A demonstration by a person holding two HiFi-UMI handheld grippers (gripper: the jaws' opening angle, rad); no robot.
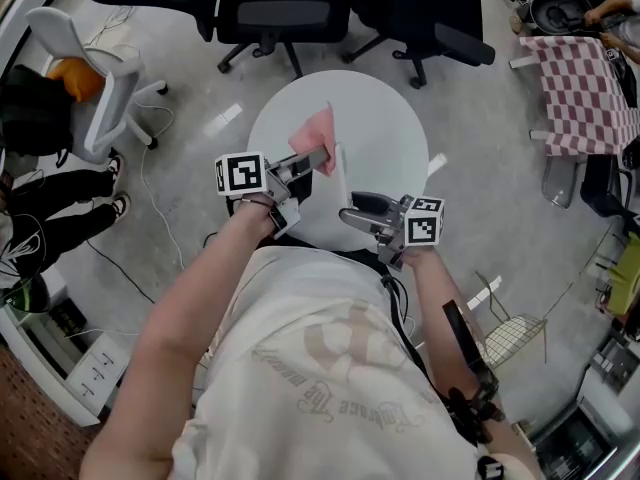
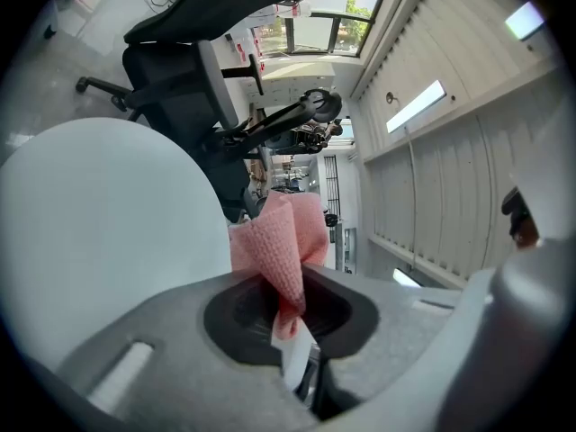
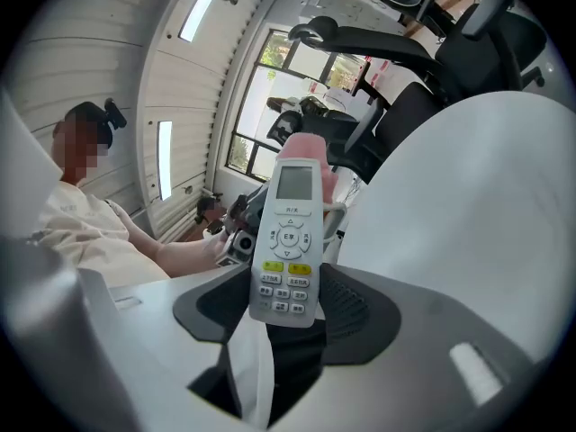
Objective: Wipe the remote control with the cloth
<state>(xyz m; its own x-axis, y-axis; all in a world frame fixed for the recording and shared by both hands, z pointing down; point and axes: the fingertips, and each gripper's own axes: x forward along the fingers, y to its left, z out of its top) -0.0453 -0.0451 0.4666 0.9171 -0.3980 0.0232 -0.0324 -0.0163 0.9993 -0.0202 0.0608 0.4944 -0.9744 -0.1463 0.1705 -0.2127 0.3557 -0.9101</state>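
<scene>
Both of the task's things are held in the air above the round white desk (image 1: pixel 385 118); neither lies on it. The right hand-held gripper (image 3: pixel 286 311) pinches the lower end of the slim white plastic remote control (image 3: pixel 288 241), which stands up out of the jaws over the desk's near edge with its screen and buttons facing the gripper's camera. The left hand-held gripper (image 2: pixel 290 311) is clamped on a bunched corner of the pink waffle-weave cloth (image 2: pixel 281 241), whose free folds stick out beyond the jaws, just beside the remote control above the desk.

The remote control looks light and stiff, but its smooth shell is likely slippery, so the grip low on the body, below the buttons, seems right and leaves the screen end free for wiping. The cloth is soft and limp; it will probably fold under pressure, so a hold close to the wiping part would keep it firm.
</scene>
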